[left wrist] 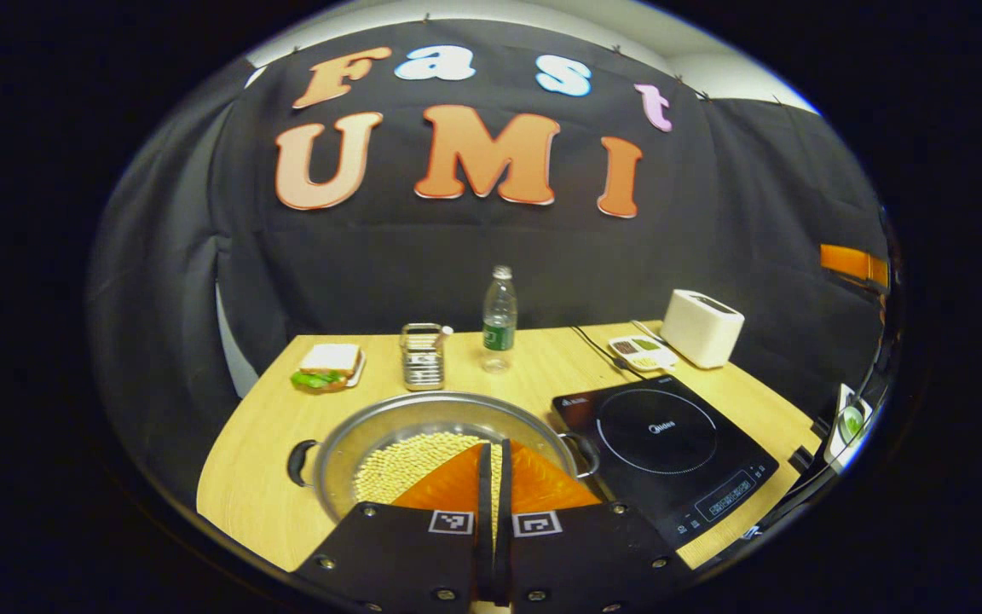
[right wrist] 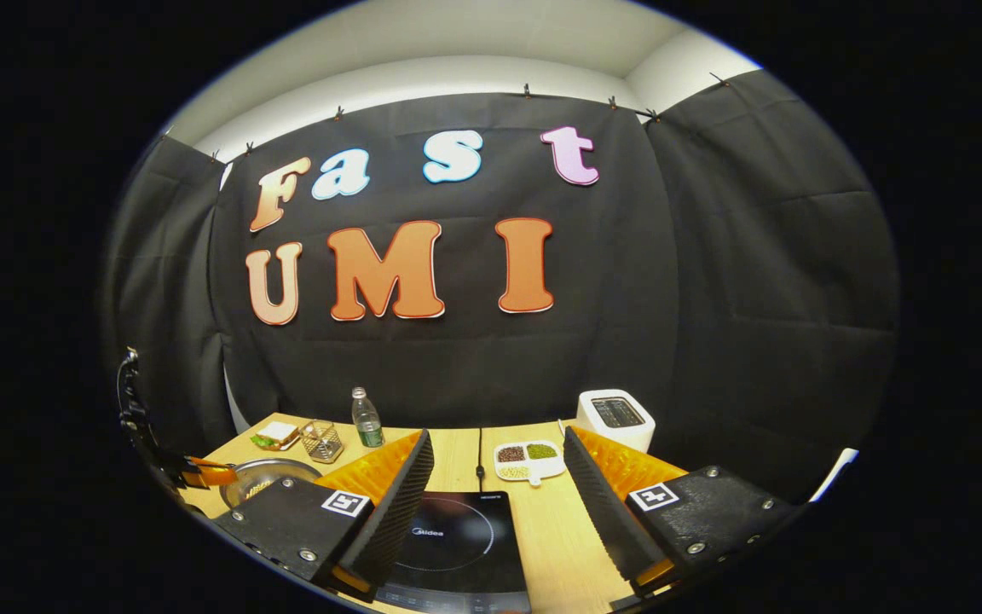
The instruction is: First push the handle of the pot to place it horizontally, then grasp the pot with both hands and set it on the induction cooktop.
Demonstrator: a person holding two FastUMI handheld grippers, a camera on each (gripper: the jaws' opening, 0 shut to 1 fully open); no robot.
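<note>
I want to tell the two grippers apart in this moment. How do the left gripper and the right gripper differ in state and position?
The left gripper has its fingers closed together, with nothing between them; the right gripper has its fingers spread wide apart. The left gripper is above the pot, which contains pale beans; the right gripper is above the induction cooktop. Both hold nothing and both face the table's far side.

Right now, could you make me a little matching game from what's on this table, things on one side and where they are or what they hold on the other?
Things:
1. pot
2. induction cooktop
3. toaster
4. sandwich

Descriptions:
A. far left corner, on a small plate
B. flat black slab with nothing on it
C. holds pale beans
D. white box, far right corner

Pairs: 1-C, 2-B, 3-D, 4-A
</note>
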